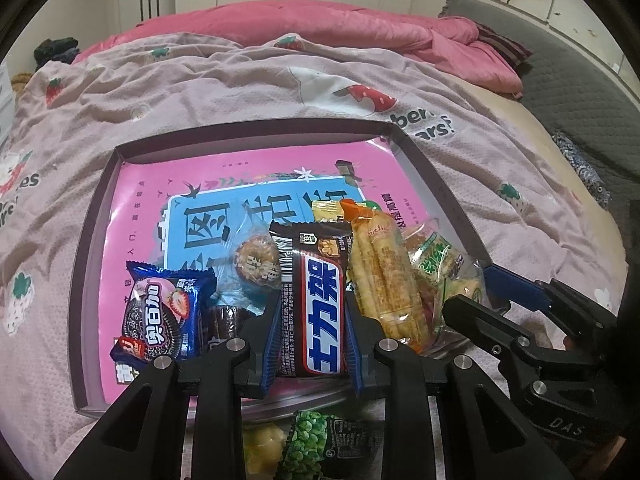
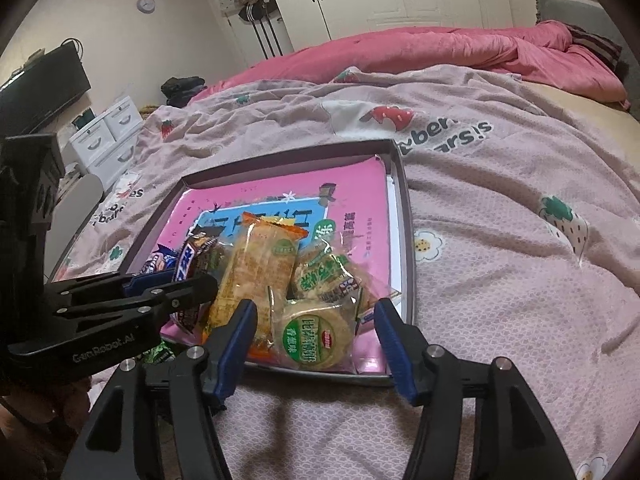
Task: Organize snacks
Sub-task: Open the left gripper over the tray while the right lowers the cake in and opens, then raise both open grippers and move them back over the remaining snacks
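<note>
Brown and shiny, the chocolate bar point(image 1: 314, 300) stood up on end over the near part of the tray point(image 1: 440, 196). The left gripper point(image 1: 312, 344) had its jaws pinching the bar on both sides. At nine o'clock from the bar lay the blue cookie pack point(image 1: 164, 316). At three o'clock lay the long orange cracker pack point(image 1: 380, 276), just beside the bar. At twelve o'clock was a round cookie in a clear wrapper point(image 1: 256, 264).

The right gripper point(image 2: 316, 344) had its jaws spread apart. The round green-label biscuit pack point(image 2: 314, 336) lay between them in the right wrist view, and the blue pads did not press on it. At twelve o'clock from that pack sat a green and clear snack bag point(image 2: 324, 276).

All of these snacks lay on a pink sheet with a blue picture point(image 1: 224, 184) inside the tray. At six o'clock from the tray, outside it, lay a green pea pack point(image 1: 320, 448). The tray sat on a pink blanket with strawberries point(image 2: 500, 208) on the bed.
</note>
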Demonstrator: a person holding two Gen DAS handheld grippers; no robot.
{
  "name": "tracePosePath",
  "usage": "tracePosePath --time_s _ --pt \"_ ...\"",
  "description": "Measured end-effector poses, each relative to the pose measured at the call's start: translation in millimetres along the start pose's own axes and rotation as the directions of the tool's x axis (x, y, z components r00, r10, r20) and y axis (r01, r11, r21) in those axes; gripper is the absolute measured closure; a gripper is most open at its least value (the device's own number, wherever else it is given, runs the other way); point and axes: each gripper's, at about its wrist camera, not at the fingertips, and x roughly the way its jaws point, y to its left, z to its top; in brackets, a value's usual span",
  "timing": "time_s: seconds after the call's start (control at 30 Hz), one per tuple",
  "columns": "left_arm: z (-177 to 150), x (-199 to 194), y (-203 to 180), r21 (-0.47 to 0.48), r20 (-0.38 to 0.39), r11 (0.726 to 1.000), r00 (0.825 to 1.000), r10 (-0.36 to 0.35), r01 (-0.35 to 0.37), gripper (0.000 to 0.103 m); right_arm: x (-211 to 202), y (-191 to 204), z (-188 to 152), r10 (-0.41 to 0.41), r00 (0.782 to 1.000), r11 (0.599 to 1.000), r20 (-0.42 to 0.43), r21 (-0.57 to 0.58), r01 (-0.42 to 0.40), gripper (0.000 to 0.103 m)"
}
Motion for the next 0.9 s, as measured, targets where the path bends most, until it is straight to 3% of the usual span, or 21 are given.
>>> tracePosePath --time_s 0.57,0.7,0.9 --pt "1 -12 2 -0.004 0.013 1.000 1.000 -0.012 0.012 0.072 -8 -4 4 0.004 1.000 1.000 0.021 0.021 -0.005 0.041" --pt "3 -17 2 -0.001 0.026 1.000 0.999 -0.026 0.026 0.063 -13 -7 6 0.004 0.999 0.999 0.034 0.035 -0.005 0.040" --pt "6 -25 2 0.003 0.044 1.000 0.999 -0.027 0.027 0.059 -23 -9 7 -0.001 0.998 0.999 0.068 0.043 -0.002 0.039"
